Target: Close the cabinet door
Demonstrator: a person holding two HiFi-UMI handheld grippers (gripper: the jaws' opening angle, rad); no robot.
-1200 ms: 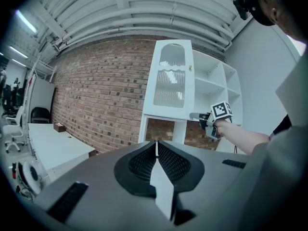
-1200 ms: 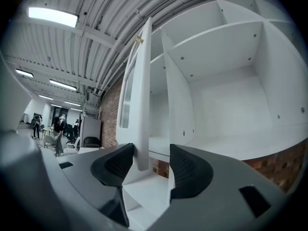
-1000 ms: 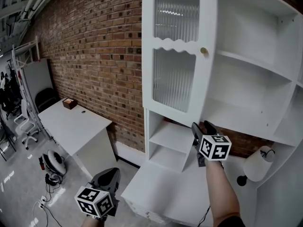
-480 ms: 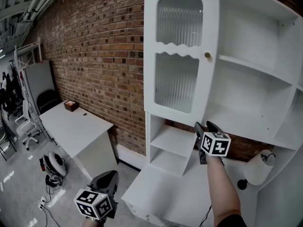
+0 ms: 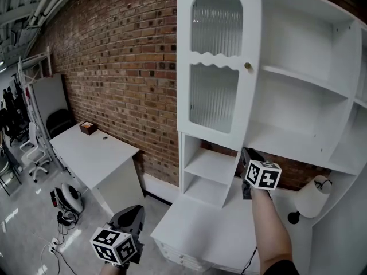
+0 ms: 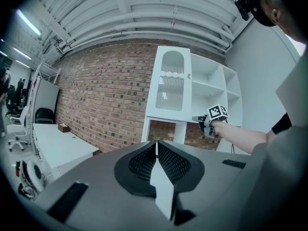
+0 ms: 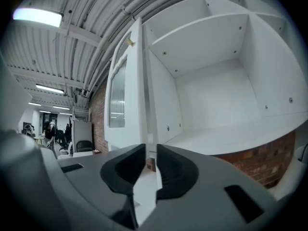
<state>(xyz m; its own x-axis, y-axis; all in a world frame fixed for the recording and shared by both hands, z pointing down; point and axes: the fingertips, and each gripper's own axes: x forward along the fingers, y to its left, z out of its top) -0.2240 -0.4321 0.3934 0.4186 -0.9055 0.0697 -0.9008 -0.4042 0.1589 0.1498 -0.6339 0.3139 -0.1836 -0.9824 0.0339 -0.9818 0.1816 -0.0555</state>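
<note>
Here the right gripper [image 7: 150, 153] has just been closing its jaws. They now stand narrow, on the lower corner of the cabinet door [image 7: 122, 90], whose thin free edge runs straight up from the gap in the right gripper view. In the head view this gripper [image 5: 245, 153] sits level at the bottom of the door's knob side, with the forearm reaching up to it over the counter [image 5: 200, 228].

The left gripper [image 6: 157, 146] has its jaws pressed together with nothing between them. It hangs low at the head view's bottom left [image 5: 136, 211], well apart from the door and out over the floor beside the counter's front corner.

The cabinet door [image 5: 218, 67] stands swung out from the cabinet [image 5: 309, 85], its ribbed glass panels facing the head camera and its small round knob [image 5: 248, 66] near the right edge. Just right of that edge the cabinet's white shelves lie open, their front edges running away to the right. Below the door's bottom edge are two small open cubbies [image 5: 206, 171], and the gripper is just beside their right upright.

Left of the cabinet runs a brick wall [image 5: 114, 67]. A side counter [image 5: 92, 153] stands against it, well apart from the door, with open floor between the two.
</note>
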